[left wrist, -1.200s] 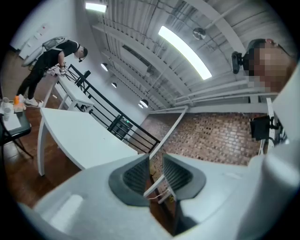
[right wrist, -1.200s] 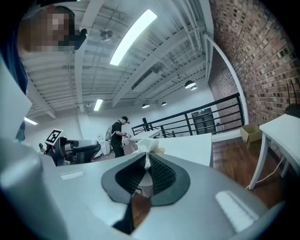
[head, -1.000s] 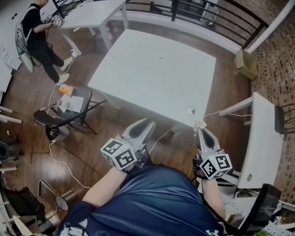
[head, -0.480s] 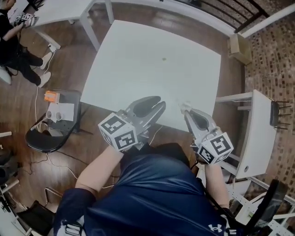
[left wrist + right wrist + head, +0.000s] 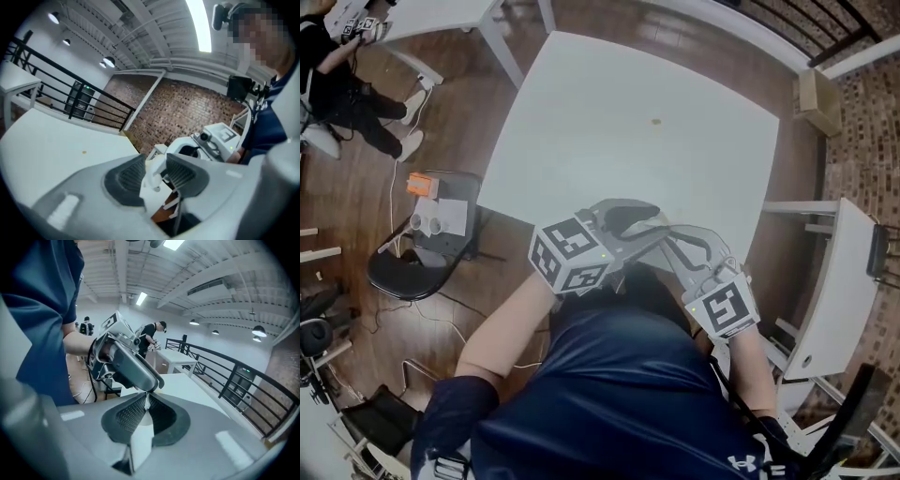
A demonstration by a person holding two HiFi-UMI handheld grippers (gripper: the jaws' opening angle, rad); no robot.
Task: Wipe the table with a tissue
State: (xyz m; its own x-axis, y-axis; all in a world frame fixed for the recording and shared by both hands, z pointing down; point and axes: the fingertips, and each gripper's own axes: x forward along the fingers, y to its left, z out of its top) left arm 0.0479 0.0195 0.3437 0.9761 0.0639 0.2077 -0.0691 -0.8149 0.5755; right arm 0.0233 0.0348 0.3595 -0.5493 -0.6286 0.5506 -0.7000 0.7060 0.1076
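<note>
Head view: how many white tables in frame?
3: big table in the centre, second table cut off top left, third table at right edge. Others may be out of frame.

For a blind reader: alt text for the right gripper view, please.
The right claw is shut on a white tissue. The left claw, jaws opening around the tissue's tip, reaches in from the left, a white table beyond.

Tabletop (image 5: pixel 609 159) open; 1 speck (image 5: pixel 655 122) mid-table.
</note>
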